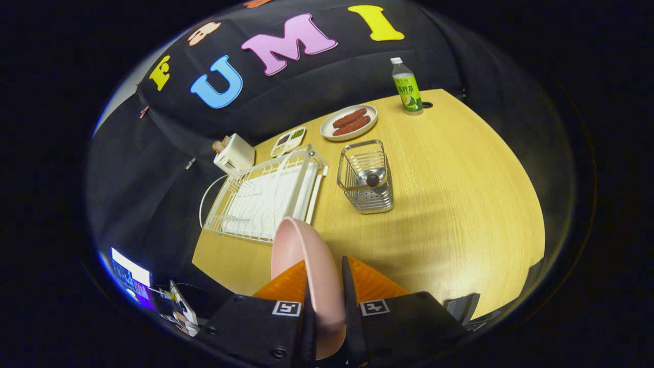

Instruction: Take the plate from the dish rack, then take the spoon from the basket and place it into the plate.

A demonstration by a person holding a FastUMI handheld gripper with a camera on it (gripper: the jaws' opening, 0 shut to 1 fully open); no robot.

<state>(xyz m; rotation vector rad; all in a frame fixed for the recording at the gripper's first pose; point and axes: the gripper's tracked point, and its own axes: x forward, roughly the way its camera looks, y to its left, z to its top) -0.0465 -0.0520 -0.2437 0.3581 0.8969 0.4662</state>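
Already the hand-held gripper [327, 306] is clamped on the pink plate [306, 266], both fingers pressing its rim, the plate held on edge above the bench's near edge, just short of the white dish rack [265, 197]. So the first step looks done but for setting the plate down; the next move calls for laying it flat on the open wood of the bench [460, 204], then letting go. The spoon [372, 176] stands in the wire basket [366, 179], beyond the fingers, beside the rack. Farther back sit a plate of sausages [349, 122], a divided snack tray [288, 140], a toaster [233, 153] and a green bottle [406, 87] near the far edge. The basket's tall wire walls may crowd the reach.
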